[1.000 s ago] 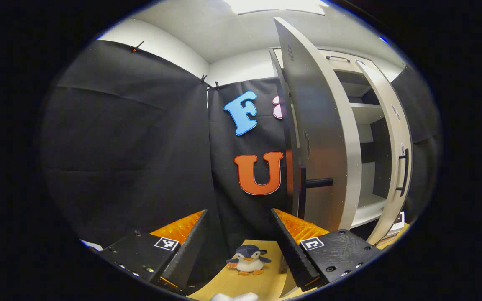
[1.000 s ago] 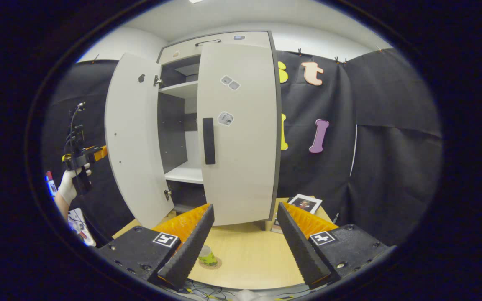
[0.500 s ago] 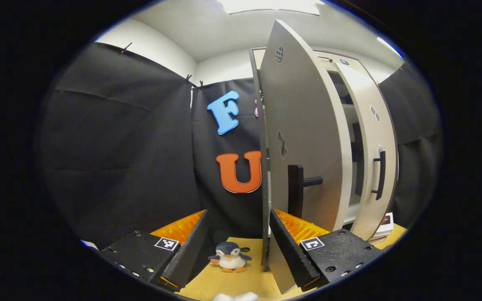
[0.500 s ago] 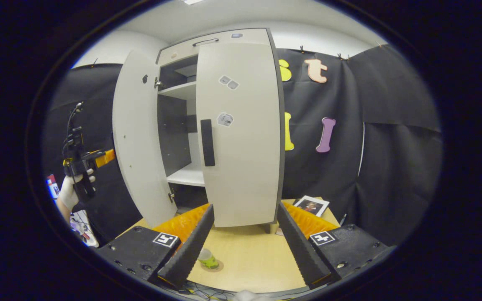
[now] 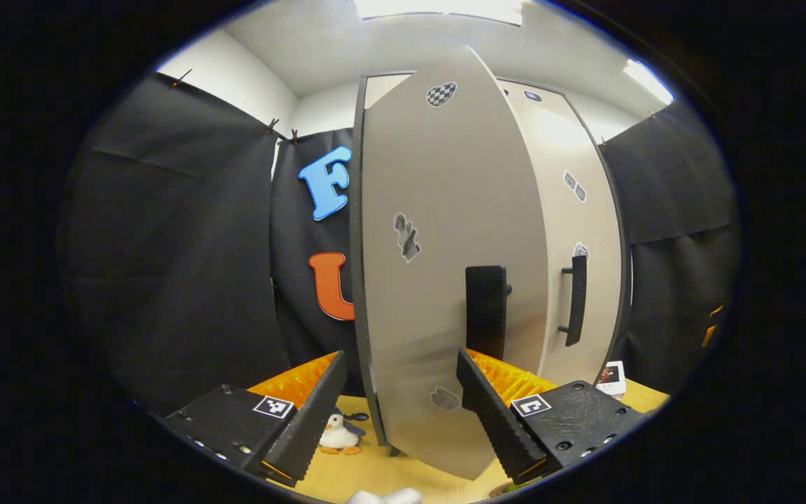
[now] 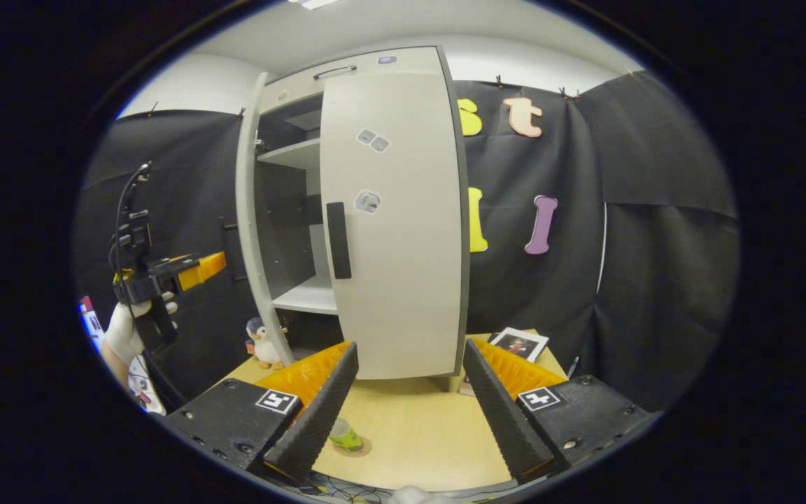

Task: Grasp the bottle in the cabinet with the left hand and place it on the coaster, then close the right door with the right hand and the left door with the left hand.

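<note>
Left gripper view: left gripper [image 5: 399,409] with fingers apart, clamped on nothing, held just in front of the left door [image 5: 445,280].
Left door: partly swung toward the cabinet, its dark handle [image 5: 485,310] above the right finger.
Right door: [image 5: 578,238] flush with the cabinet front.
Surface: penguin toy [image 5: 338,434] beside the door's lower edge.
Right gripper view: right gripper [image 6: 410,413] with fingers apart, holding nothing, above the surface [image 6: 424,434].
Cabinet: [image 6: 291,210] a gap remains at the left door [image 6: 249,224]; the visible shelves [image 6: 308,297] are bare.
Bottle: [image 6: 343,435] upright on the coaster [image 6: 359,445], by the left finger.
Left gripper: [image 6: 196,269] held in a gloved hand [image 6: 126,332], near the left door.
Booklet: [image 6: 518,343] on the surface right of the cabinet.
</note>
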